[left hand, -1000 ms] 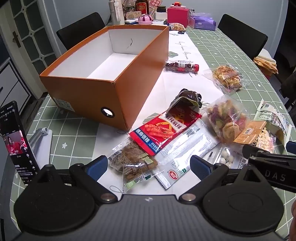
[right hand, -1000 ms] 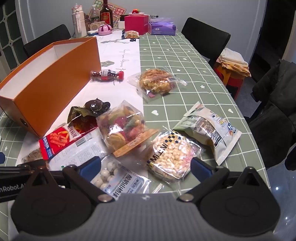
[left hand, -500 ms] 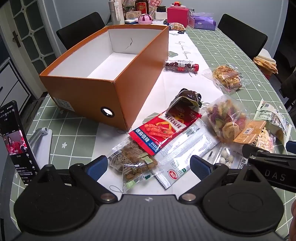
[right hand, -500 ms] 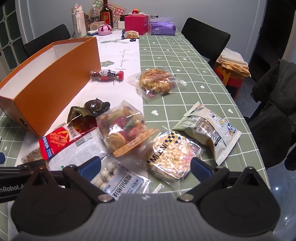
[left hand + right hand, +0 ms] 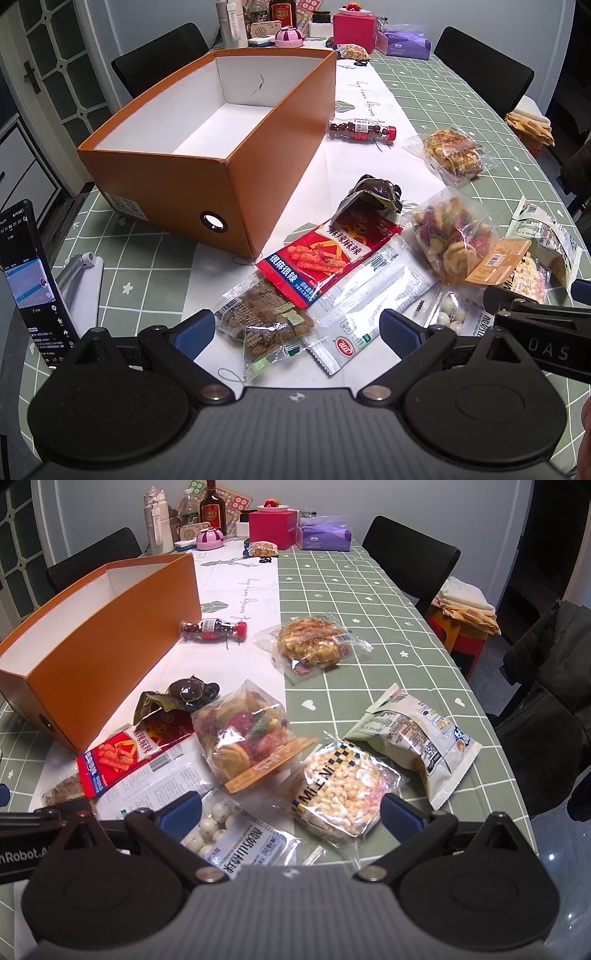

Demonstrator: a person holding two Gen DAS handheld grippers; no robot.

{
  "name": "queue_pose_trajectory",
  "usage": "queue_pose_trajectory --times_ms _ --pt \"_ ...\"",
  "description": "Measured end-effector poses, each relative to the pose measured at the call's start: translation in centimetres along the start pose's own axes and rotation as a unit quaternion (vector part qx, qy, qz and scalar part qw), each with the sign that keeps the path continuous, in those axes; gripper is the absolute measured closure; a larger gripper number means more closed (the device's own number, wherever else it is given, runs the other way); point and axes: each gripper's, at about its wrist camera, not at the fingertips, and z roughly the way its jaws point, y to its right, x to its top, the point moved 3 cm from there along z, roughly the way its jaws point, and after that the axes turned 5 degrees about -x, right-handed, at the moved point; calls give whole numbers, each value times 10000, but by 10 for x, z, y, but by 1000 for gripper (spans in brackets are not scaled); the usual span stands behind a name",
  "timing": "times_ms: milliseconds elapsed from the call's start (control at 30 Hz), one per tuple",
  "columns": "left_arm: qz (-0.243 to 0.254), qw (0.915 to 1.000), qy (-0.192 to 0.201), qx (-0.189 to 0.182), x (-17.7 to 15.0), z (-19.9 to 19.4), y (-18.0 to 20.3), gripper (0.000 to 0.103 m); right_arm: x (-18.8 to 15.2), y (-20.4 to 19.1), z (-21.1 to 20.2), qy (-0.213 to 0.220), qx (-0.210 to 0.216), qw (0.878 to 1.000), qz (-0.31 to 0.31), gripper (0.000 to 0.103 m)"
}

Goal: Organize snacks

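Setting: domestic dining room. Evidence: a long dining table (image 5: 369, 590) covered with a green grid-pattern tablecloth, with black chairs (image 5: 413, 554) along both of its long sides. At the table's far end stand bottles (image 5: 212, 511), a tissue pack (image 5: 323, 537) and a pink gift box (image 5: 271, 524). Beyond the table's left side is a glazed lattice door (image 5: 59, 62); off its right side, folded cloths lie on a stool (image 5: 467, 622).
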Motion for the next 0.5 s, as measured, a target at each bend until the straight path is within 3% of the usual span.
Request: queue_pose_trajectory --times_ms 500 --pt "-7 10000 -12 -9 -1 -2 0 0 0 0 0 6 -7 10000 -3 3"
